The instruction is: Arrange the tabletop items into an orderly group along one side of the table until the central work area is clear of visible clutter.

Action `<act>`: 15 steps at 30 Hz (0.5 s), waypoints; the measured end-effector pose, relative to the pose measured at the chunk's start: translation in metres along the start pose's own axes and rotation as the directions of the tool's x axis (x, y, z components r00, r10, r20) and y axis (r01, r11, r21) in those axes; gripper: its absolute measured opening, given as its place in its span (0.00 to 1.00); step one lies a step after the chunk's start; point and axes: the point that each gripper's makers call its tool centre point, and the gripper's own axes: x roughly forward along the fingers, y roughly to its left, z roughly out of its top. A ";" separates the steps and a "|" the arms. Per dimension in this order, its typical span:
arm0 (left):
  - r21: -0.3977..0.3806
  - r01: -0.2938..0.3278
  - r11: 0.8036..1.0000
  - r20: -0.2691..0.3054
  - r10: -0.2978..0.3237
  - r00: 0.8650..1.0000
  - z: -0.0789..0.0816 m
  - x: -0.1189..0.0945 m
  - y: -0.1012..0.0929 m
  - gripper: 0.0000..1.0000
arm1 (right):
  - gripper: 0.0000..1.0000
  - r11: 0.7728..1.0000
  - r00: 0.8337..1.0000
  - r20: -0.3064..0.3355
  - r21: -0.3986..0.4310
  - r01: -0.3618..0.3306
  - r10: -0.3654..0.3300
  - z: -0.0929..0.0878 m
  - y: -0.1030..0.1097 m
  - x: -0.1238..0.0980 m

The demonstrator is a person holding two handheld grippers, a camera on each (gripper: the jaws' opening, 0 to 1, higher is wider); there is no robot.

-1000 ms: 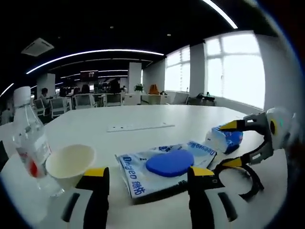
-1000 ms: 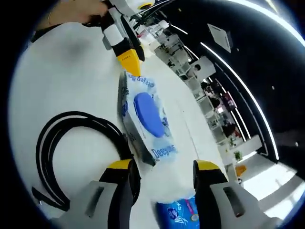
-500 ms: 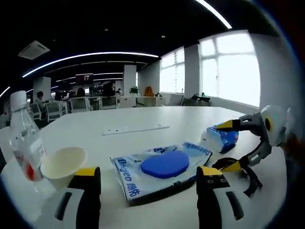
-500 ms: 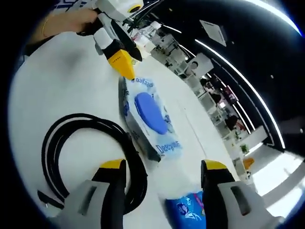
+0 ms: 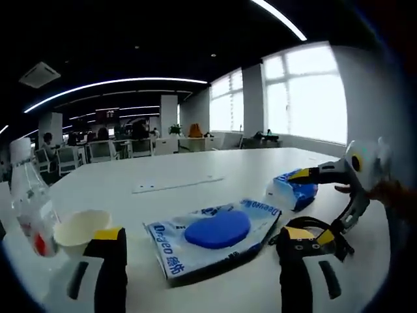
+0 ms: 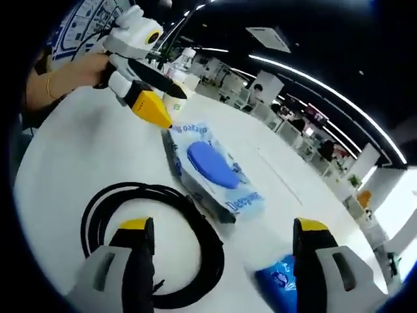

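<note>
A wet-wipe pack [image 5: 218, 229] with a blue lid lies flat in front of my left gripper [image 5: 203, 236], which is open and holds nothing. Right of it lie a blue-and-white tissue pack [image 5: 292, 192] and a black cable coil [image 5: 320, 228]. My right gripper [image 5: 314, 205] comes in from the right, open, its jaws spanning the tissue pack and the coil. In the right gripper view, the open right gripper [image 6: 221, 228] hangs over the cable coil [image 6: 153, 251], with the tissue pack [image 6: 279, 282] by its right jaw. The wipe pack [image 6: 212, 166] lies ahead, the left gripper [image 6: 156, 103] beyond it.
A clear water bottle [image 5: 27, 202] and a paper cup [image 5: 78, 228] stand at the left, near the table's edge. A flat white strip [image 5: 176, 184] lies further back on the white table [image 5: 247, 163]. A hand [image 6: 71, 72] holds the left gripper. Office desks stand far behind.
Both pairs of jaws have spread wider. The right gripper has drawn back from the tissue pack, so the cable coil now lies under its jaws. The left gripper has backed off slightly.
</note>
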 end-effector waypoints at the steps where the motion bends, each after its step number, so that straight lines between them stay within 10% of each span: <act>1: 0.000 0.001 1.000 0.001 -0.001 1.000 0.000 -0.001 -0.001 0.97 | 0.86 1.000 1.000 0.001 0.000 -0.001 0.001 0.000 0.001 0.000; 15: -0.015 0.022 1.000 0.014 -0.022 1.000 0.003 -0.012 -0.012 0.96 | 0.83 0.999 0.999 0.053 0.044 -0.004 0.001 0.010 0.008 -0.013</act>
